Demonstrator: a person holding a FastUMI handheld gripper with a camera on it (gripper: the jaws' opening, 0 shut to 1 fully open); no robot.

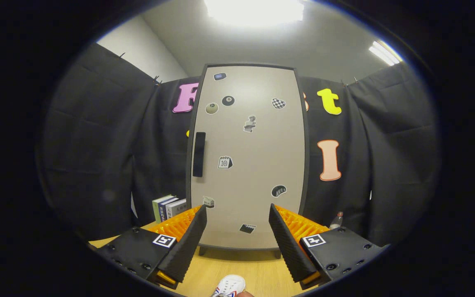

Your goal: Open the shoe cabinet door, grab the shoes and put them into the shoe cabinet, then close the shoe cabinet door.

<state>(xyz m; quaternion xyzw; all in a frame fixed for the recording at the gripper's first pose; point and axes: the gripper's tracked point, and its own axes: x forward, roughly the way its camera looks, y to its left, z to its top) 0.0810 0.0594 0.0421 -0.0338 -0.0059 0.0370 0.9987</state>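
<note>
Shoe cabinet [248, 156]: tall, upright on wooden table, beige door shut, dotted with small stickers. Dark vertical handle [198, 154] on door's left side, about mid-height. Dark frame, short feet at base. Shoe [229, 285]: white, toe pointing toward cabinet, lying on table well short of cabinet base.

Books [169, 208]: a few stand upright w/ spines facing out, on the wooden table [258, 272], near the left side, in front of the black cloth wall [97, 144]. Bottle [336, 220]: small, clear, stands at the right side, by the cloth; only the upper part is seen. Ceiling lamp [254, 10] is very bright above; second lamp [384, 53] is a long strip, more to the right. Pale room wall [138, 49] is seen above the cloth.
</note>
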